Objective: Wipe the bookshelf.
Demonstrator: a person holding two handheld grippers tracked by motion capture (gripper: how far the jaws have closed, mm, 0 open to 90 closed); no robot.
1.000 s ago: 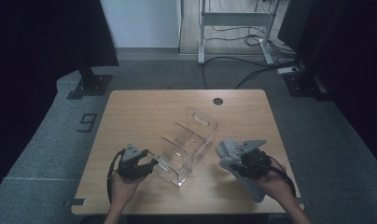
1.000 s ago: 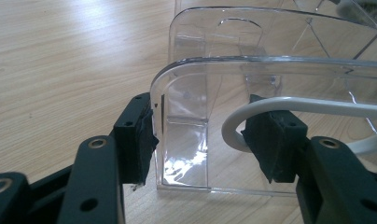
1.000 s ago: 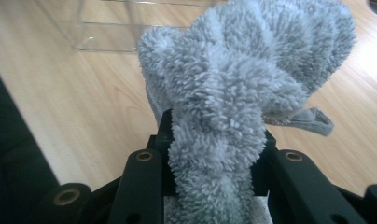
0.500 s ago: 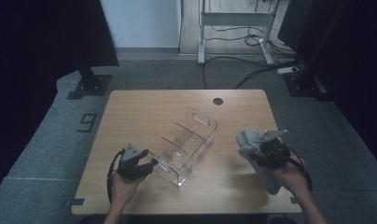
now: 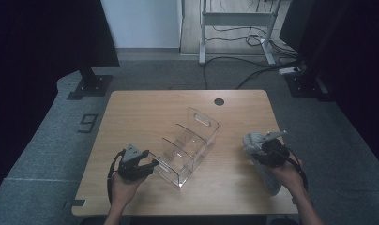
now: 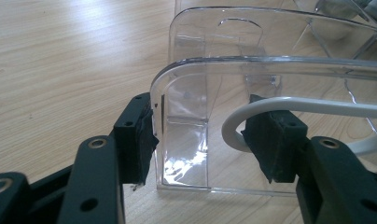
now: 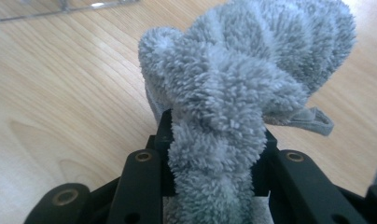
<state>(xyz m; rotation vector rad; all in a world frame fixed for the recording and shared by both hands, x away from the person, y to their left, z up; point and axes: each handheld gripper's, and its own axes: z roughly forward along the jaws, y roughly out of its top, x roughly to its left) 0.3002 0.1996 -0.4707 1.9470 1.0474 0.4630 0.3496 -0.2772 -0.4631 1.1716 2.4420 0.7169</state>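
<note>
A clear acrylic organizer (image 5: 187, 145) with several compartments lies slantwise on the wooden table (image 5: 145, 112). My left gripper (image 5: 152, 164) sits at its near-left end. In the left gripper view the organizer's end wall (image 6: 214, 93) stands right before the left gripper (image 6: 200, 135); one pad (image 6: 142, 135) touches the wall's corner edge, the other stands apart, so the jaws are open. My right gripper (image 5: 259, 146) is over the table's right side, shut on a fluffy grey cloth (image 5: 251, 140). The cloth (image 7: 242, 70) bulges out past the right gripper (image 7: 214, 140).
A small black round hole (image 5: 219, 101) sits in the table near its far edge. A white cable (image 6: 280, 105) loops across one left pad. Beyond the table are grey floor, a desk frame with cables, and dark stands at both sides.
My right hand has carried the grey cloth to the right and lower, away from the organizer's right side. The left gripper and the organizer have stayed put.
</note>
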